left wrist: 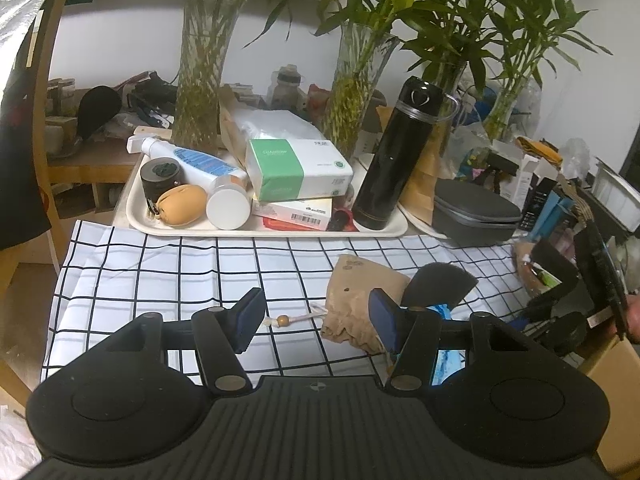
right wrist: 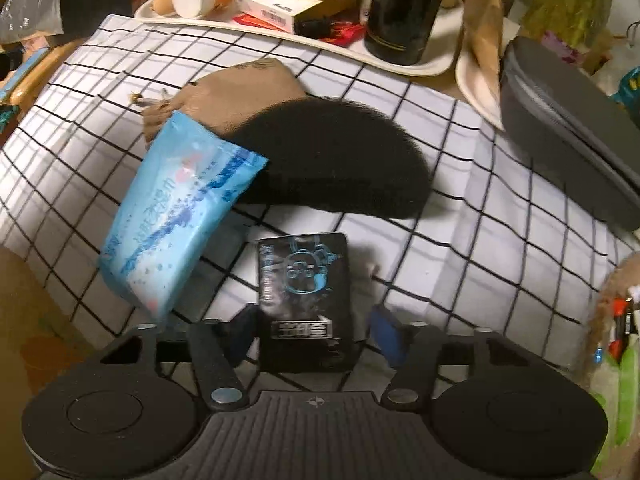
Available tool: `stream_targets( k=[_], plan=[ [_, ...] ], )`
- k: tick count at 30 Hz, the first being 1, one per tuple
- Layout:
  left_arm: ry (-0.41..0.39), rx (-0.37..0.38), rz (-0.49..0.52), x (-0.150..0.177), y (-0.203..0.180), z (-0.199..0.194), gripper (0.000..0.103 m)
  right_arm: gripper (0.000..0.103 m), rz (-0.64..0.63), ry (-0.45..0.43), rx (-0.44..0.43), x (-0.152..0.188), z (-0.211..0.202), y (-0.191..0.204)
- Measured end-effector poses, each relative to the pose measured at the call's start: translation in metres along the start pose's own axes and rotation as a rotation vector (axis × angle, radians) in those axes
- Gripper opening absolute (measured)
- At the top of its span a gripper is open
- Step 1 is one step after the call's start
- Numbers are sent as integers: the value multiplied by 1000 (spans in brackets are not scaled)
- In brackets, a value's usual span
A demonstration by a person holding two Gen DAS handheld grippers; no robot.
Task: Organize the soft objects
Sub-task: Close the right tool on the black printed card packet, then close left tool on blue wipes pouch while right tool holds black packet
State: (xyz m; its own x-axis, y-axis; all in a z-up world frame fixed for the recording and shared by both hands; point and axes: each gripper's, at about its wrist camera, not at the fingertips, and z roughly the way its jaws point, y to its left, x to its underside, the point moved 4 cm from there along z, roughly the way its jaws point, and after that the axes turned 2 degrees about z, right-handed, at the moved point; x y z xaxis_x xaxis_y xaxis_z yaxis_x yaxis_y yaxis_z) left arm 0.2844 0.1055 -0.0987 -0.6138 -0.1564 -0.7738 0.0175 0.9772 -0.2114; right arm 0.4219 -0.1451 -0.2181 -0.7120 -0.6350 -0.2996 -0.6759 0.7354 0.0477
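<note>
On desk, over the checked cloth (right wrist: 460, 248), the soft things sit bunched near the middle: brown drawstring pouch (left wrist: 356, 300), black foam half-disc (right wrist: 336, 160) leaning on it, blue tissue pack (right wrist: 176, 216) tilted against both. Small black packet (right wrist: 306, 300) lies flat just in front of the pack, between the jaws of the right gripper (right wrist: 312, 336); jaws about half open, pads not seen pressing on it, frame blurred. Left gripper (left wrist: 316, 320) hovers low over cloth, jaws about half open w/ nothing between; its right pad sits in front of the pouch.

Behind the cloth, a cream tray (left wrist: 132, 204) blocks the back edge, crammed w/ black flask (left wrist: 396, 152), green-white tissue box (left wrist: 296, 168), white bottle (left wrist: 212, 176), tan coin purse (left wrist: 180, 204), tape roll (left wrist: 162, 178). Grey zip case (left wrist: 476, 212) right of tray. Glass vases w/ bamboo (left wrist: 200, 80) behind.
</note>
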Motion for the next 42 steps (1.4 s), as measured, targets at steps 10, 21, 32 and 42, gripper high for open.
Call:
stream_targets(
  k=[10,21,32,42],
  plan=[
    [8,-18,-17,0,3,-2,56,51,45,-81,36,-5,-22,-8],
    [45,-121,-15,-18,-6,-21,56,51,128,-287,86,-3,-86,-9],
    [170,-28,-8,-55,-68,-17,69,51,323,-414,87,31,-133,-25],
    [441,-47,-43,-37,-91,50,69,51,361,-455,78,50,-151,-27]
  ],
)
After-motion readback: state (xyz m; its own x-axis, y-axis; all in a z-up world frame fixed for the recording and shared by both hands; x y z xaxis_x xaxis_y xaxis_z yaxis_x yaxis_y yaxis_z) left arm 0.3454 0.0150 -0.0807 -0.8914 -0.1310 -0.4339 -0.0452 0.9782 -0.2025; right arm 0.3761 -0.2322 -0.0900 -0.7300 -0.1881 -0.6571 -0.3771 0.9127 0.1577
